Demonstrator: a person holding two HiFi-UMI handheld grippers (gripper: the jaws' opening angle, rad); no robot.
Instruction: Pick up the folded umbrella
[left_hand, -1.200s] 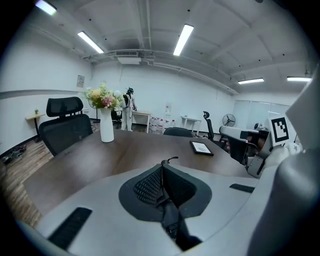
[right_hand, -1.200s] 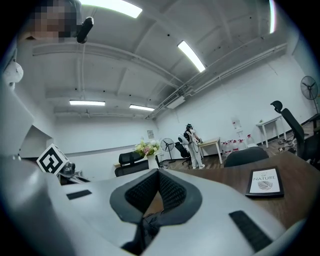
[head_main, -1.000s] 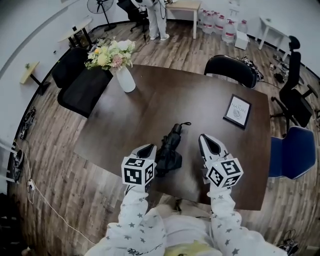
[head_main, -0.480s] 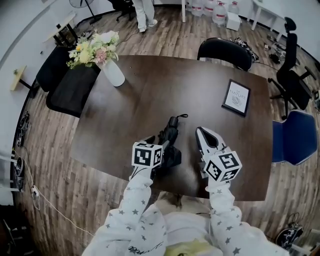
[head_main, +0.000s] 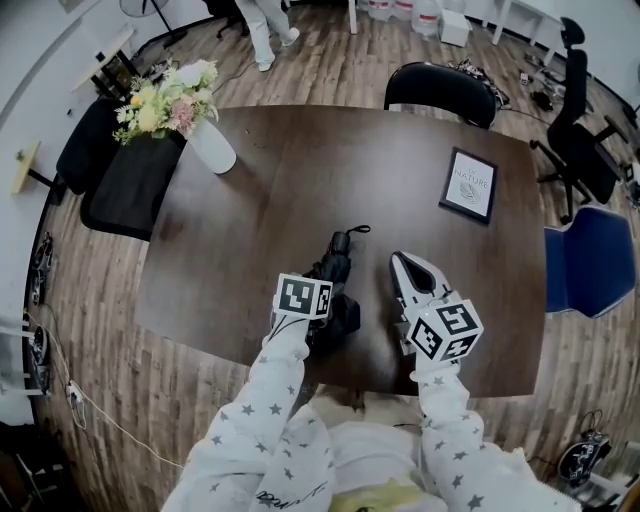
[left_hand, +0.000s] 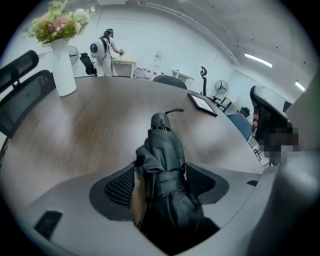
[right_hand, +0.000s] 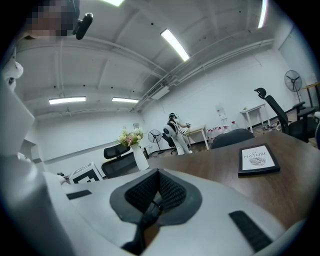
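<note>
The dark wooden counter (head_main: 260, 200) carries the folded umbrella (head_main: 337, 268) low and centre in the head view, near the edge closest to you. Your left hand-held gripper (left_hand: 162, 185) is tipped steeply down over it, and its jaws are opening. The black bundle sits between the two ribbed pads, but they do not look to be pressing on it yet. Your right hand-held gripper (right_hand: 157, 194) hangs just right of the umbrella with its jaws together and nothing in them.

You appear to be at the reach, with the grasp not yet made. Next, settle the left pads on either side of the strap-bound middle (the firmest part, I would guess), close on it and lift.

The umbrella lies flat. Its long axis runs up the frame, leaning slightly right, almost in line with your left jaws. The capped end with the cord loop points away from you.
</note>
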